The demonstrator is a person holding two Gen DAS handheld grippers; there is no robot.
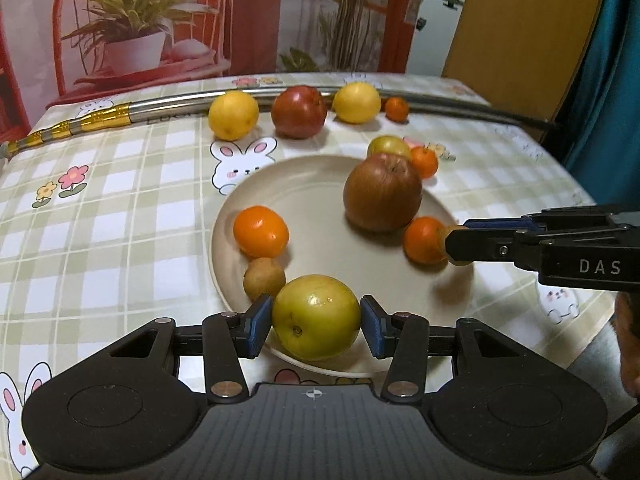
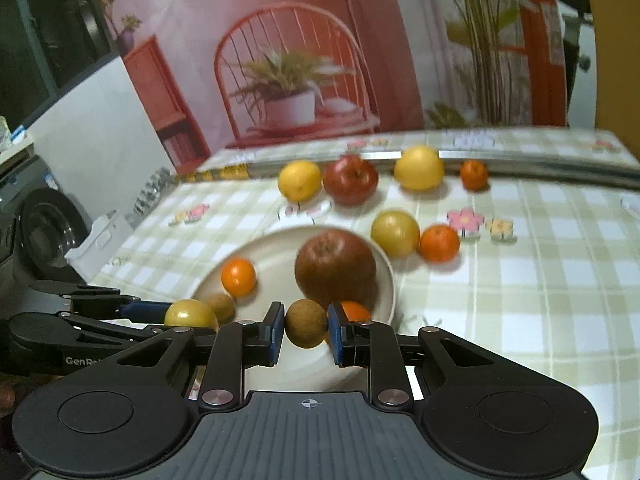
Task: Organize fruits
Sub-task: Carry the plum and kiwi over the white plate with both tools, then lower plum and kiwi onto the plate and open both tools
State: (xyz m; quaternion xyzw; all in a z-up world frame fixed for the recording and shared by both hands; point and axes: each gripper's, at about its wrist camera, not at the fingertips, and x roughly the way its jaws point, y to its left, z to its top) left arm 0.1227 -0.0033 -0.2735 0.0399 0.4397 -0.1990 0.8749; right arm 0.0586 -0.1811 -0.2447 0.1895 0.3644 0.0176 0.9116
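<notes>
A beige plate point(image 1: 320, 216) point(image 2: 276, 256) holds a brown-red apple point(image 1: 382, 192) point(image 2: 335, 268), two oranges point(image 1: 261, 231) point(image 1: 424, 240) and a small brown fruit point(image 1: 264, 279). My left gripper point(image 1: 316, 318) is shut on a yellow-green fruit point(image 1: 316, 317) point(image 2: 190, 314) over the plate's near rim. My right gripper point(image 2: 306, 324) is shut on another small brown fruit point(image 2: 306, 323) above the plate's right edge; it reaches in from the right in the left wrist view point(image 1: 454, 244).
On the checked tablecloth behind the plate lie two yellow fruits point(image 1: 234, 115) point(image 1: 357, 102), a red apple point(image 1: 299, 111), small oranges point(image 1: 397, 109) point(image 1: 425, 162) and a yellow-green fruit point(image 1: 388, 146). A metal rod point(image 1: 168, 110) runs along the back edge.
</notes>
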